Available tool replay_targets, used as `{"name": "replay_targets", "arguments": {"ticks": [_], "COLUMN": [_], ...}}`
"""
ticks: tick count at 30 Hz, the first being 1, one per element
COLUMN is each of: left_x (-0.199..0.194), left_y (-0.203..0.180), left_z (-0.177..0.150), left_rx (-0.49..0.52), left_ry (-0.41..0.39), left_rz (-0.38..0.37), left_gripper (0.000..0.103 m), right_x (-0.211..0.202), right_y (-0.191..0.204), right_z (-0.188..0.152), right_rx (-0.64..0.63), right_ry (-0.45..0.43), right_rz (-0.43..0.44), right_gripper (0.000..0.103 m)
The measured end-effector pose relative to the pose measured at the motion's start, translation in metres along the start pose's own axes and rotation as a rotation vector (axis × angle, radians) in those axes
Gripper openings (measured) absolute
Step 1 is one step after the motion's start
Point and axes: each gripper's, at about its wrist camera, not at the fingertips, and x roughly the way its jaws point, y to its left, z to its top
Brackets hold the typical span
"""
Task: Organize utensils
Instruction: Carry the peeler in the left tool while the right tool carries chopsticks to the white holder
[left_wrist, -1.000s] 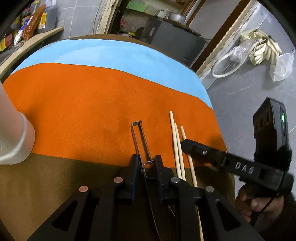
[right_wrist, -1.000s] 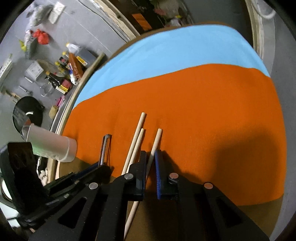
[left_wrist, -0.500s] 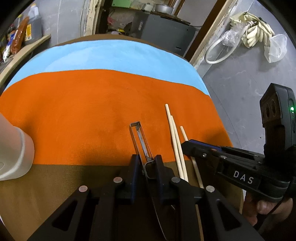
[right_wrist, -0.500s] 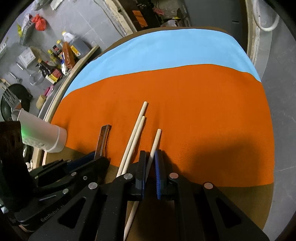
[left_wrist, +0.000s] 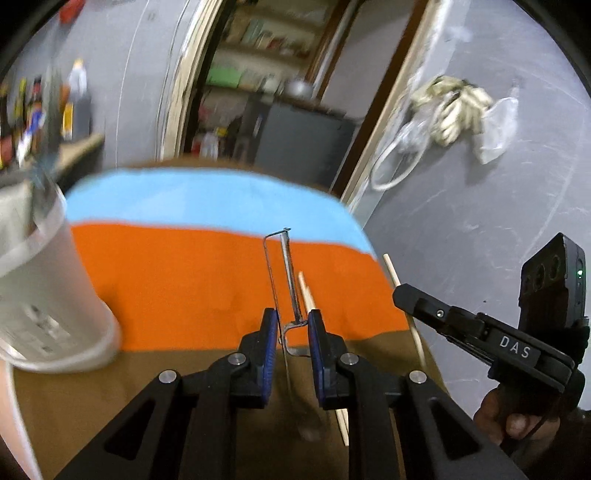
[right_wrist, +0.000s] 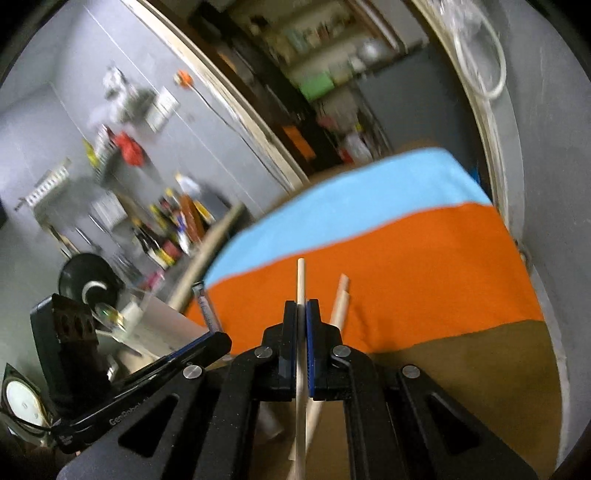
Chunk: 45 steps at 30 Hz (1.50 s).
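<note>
Left claw (left_wrist: 291, 325): grasping a metal peeler (left_wrist: 286, 277).
Right claw (right_wrist: 301, 314): clenched on one chopstick (right_wrist: 300, 280).
Table (right_wrist: 424, 266): two chopsticks (right_wrist: 340, 299) lying.

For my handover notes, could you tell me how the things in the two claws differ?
The left claw grips a metal peeler; the right claw grips a wooden chopstick. The peeler is an open wire frame, the chopstick a plain solid stick. Both are slender and lifted off the cloth.

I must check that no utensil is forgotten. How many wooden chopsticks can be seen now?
3. One chopstick is clamped in the right gripper. Two chopsticks lie together on the orange cloth, just right of it. Others may be hidden.
</note>
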Motion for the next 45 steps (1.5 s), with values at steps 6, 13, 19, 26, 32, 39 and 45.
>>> {"name": "replay_targets", "arguments": {"ticks": [6,13,19,26,32,39,45], "left_x": [-0.054,-0.1,-0.138,-0.182,-0.203,-0.204,-0.191], "left_y": [0.014,0.048,0.08,0.119,0.144,0.173,0.19], "left_z": [0.018,0.043,0.055,0.074,0.086,0.087,0.082], "left_rx": [0.036,0.03,0.007,-0.037,-0.059,-0.084,-0.096], "left_ry": [-0.107,-0.177,-0.207,-0.247,-0.285,-0.284,-0.247], "left_rz": [-0.005,0.006,0.027,0.077,0.148,0.223,0.255], "left_gripper": [0.015,0.015,0.015,0.015,0.015,0.015,0.015], "right_x": [-0.008,-0.011,-0.01,-0.001,0.021,0.052,0.069], "right_y": [0.05,0.11,0.163,0.21,0.248,0.28,0.291], "right_z": [0.0,0.01,0.016,0.027,0.04,0.038,0.026], "right_rx": [-0.058,-0.142,-0.235,-0.24,-0.273,-0.303,-0.32], "right_ry": [-0.124,-0.229,-0.369,-0.477,-0.519,-0.55,-0.585], "right_rz": [0.053,0.117,0.154,0.21,0.259,0.242,0.193], "right_gripper": [0.004,0.004,0.004,0.004,0.004,0.004,0.004]}}
